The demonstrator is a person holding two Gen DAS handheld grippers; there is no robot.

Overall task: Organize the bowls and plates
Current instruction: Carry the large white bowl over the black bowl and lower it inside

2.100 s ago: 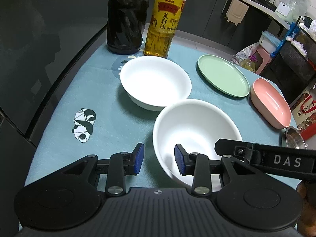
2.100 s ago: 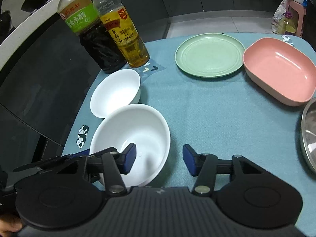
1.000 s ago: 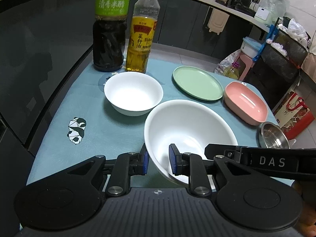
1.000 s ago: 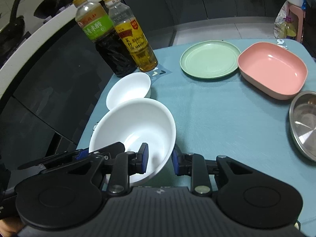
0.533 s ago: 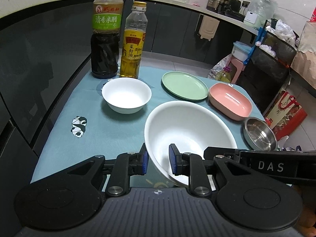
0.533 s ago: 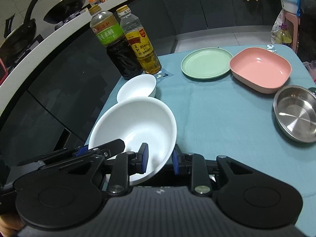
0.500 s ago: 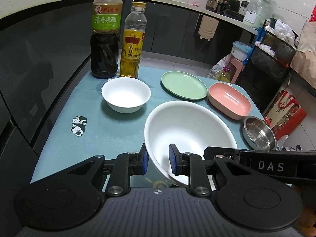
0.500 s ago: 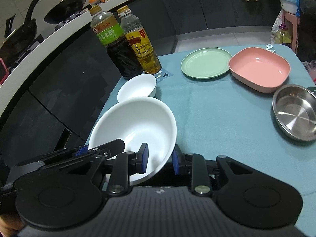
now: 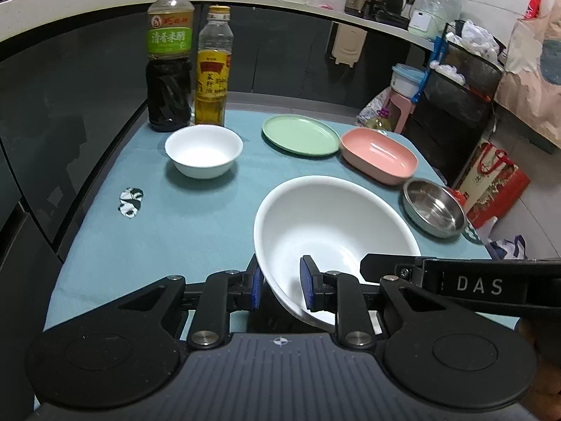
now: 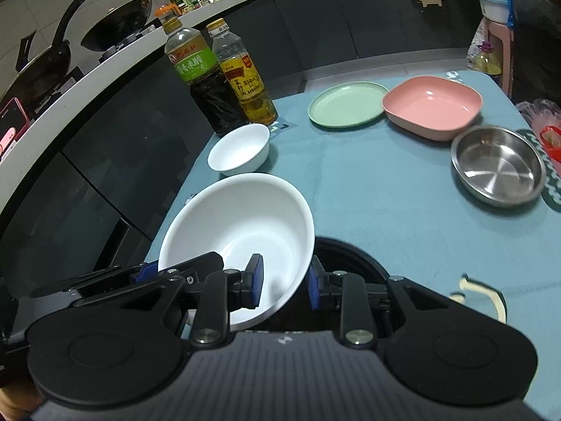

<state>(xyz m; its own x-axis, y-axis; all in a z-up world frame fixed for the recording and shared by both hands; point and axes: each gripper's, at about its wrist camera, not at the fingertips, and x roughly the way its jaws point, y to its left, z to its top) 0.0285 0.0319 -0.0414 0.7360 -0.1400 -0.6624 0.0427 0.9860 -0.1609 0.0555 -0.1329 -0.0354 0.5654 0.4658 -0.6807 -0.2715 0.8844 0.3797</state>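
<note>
One large white bowl, empty.

A teal-clothed table carries a small white bowl, two bottles just behind it, and, rightward, a green plate, pink dish and steel bowl.

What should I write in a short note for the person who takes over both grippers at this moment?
Left gripper: fingers clamp the near rim of the big white bowl.
Right gripper: on the same bowl's rim, its fingers opening.
The bowl is tilted, over a dark round thing at the near table edge.
On the table: small white bowl, green plate, pink dish, steel bowl, all apart.
Done: nothing stacked. Left: set the big bowl down, sort the rest.
</note>
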